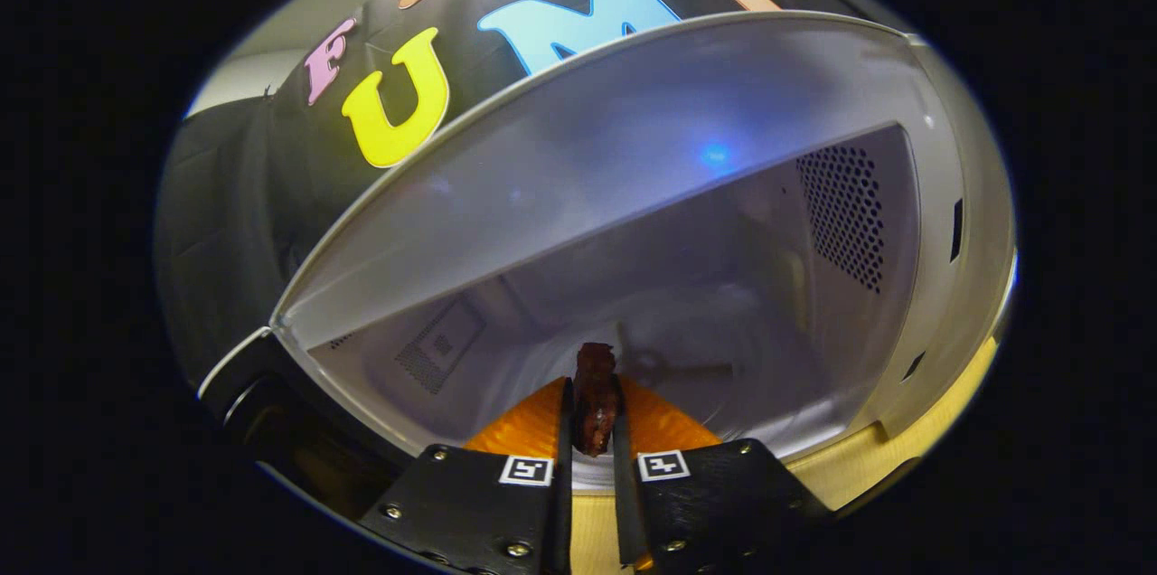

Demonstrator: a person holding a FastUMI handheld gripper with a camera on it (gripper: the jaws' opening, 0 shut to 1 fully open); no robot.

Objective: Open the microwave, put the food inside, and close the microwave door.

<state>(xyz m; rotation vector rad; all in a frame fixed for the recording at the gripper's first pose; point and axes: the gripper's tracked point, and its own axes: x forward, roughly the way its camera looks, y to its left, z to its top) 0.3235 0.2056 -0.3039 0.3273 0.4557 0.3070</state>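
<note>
Gripper (pixel 592 430) at mouth of open microwave (pixel 940 222), both fingers clamped on dark brown food piece (pixel 596 394). Food upright between fingers, top poking past fingertips toward microwave cavity. Orange plate (pixel 533 430) under fingers, at microwave threshold. Perforated vent panel (pixel 845 213) on microwave's right inner wall. Microwave rests on wooden table (pixel 868 466).

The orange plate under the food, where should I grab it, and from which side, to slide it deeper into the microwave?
Take the near rim of the orange plate, coming in level from the open front of the microwave. Only that edge faces the opening; the cavity walls seem to block the other sides. The gripper is now shut on the dark food piece standing up above the plate, so it would need to release first.
</note>
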